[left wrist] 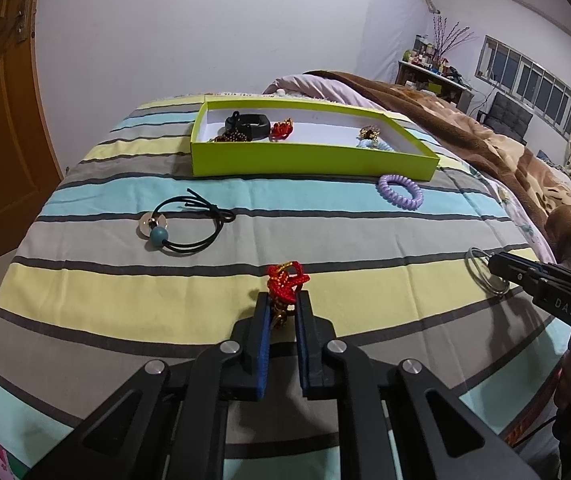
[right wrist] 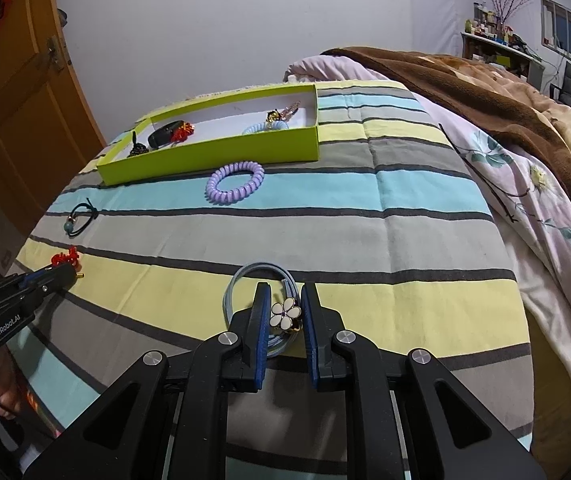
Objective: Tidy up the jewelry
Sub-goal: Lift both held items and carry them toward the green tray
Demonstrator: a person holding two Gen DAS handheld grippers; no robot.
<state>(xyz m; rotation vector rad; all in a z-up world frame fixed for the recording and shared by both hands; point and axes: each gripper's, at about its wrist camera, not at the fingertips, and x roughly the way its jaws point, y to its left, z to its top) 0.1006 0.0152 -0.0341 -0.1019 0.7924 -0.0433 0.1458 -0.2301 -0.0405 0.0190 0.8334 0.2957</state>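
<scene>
Already clenched: left fingers (left wrist: 283, 300) on red knot (left wrist: 287, 278), right fingers (right wrist: 285, 300) on flower tie (right wrist: 285, 312); risked slipping, thinly pinched.

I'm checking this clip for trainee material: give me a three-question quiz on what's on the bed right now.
1. True or false: the purple coil hair tie lies inside the green box.
2. What sits between the left gripper's fingers? A) red knotted charm B) blue bead C) coin
3. Which ornament is on the hair tie in the right gripper?

Key: 1 false, it lies on the striped bedspread in front of the box; 2 A; 3 a white flower.
</scene>
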